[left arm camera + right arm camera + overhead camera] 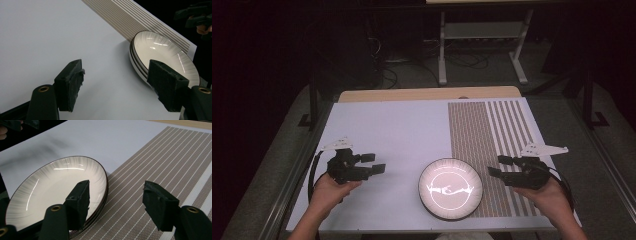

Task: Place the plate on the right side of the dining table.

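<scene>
Several plates, we count three or so rims in the left gripper view, sit stacked as one pile at the near edge of the counter, half on the white sheet and half on the striped placemat to the right. We judge them glazed ceramic: stiff, fairly heavy as a stack, slick on the gloss, and apt to chip or crack if knocked or dropped, so no sliding grab on the face. Best hold, imo, is at the rim, pads pinching over the lip w/ one pad inside the shallow well and one under the edge; opposite sides if both go in together. Peeling just the top plate needs a pad worked between rims, which lie tight on one another. The left hand-held gripper hangs to the left of the stack, well apart from it, jaws spread w/ nothing between them. The right hand-held gripper is just right of the stack over the placemat, jaws also spread and empty; its near-side pad looks over the plates' right rim, but we can't tell if it touches. Foam pads look worn, so grip on glaze may be iffy.
</scene>
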A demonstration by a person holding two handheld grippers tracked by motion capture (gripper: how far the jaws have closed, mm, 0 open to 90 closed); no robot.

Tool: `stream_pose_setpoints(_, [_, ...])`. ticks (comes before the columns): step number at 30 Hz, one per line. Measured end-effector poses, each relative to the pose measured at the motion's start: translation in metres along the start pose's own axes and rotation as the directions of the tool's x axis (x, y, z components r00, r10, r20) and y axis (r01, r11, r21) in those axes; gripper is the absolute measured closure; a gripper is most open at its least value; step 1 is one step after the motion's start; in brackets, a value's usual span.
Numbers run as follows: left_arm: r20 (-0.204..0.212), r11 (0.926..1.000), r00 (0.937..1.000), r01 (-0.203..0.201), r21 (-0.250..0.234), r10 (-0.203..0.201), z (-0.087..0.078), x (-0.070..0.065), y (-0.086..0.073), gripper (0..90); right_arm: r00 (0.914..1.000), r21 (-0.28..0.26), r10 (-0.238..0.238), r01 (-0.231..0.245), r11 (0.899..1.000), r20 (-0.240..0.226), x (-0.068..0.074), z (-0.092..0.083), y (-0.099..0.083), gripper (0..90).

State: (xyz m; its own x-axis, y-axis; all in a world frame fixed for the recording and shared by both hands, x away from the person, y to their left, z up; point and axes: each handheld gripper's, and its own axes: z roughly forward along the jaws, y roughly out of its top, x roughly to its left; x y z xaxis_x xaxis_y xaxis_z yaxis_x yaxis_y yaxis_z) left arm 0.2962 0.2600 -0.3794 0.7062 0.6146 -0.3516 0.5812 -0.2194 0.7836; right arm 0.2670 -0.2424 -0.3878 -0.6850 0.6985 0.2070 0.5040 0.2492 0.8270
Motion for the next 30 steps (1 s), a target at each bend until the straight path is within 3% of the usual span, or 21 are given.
stream_pose_setpoints(8, [0.027, 1.0, 0.9996, -0.003, 0.01, 0.003, 0.009, -0.006, 0.005, 28.5, 0.9999, 0.067, -0.008, 0.008, 0.998, -0.01, 0.01, 0.0, -0.003, 44.4])
stream_pose_setpoints(16, [0.043, 0.9995, 0.999, -0.017, 0.027, 0.015, 0.019, -0.012, 0.007, 30.3, 0.9995, 0.112, 0.02, -0.016, 0.994, -0.026, 0.018, -0.002, -0.006, 54.6])
stream_pose_setpoints(25, [0.05, 0.9994, 0.9985, -0.025, 0.022, 0.024, 0.028, -0.019, 0.01, 30.6, 0.9978, 0.195, 0.013, 0.0, 0.981, -0.065, 0.031, 0.002, -0.01, 79.5])
stream_pose_setpoints(30, [0.059, 0.9988, 0.9976, -0.038, 0.031, 0.037, 0.033, -0.024, 0.011, 30.5, 0.9966, 0.226, -0.02, 0.038, 0.973, -0.08, 0.038, 0.005, -0.01, 88.9])
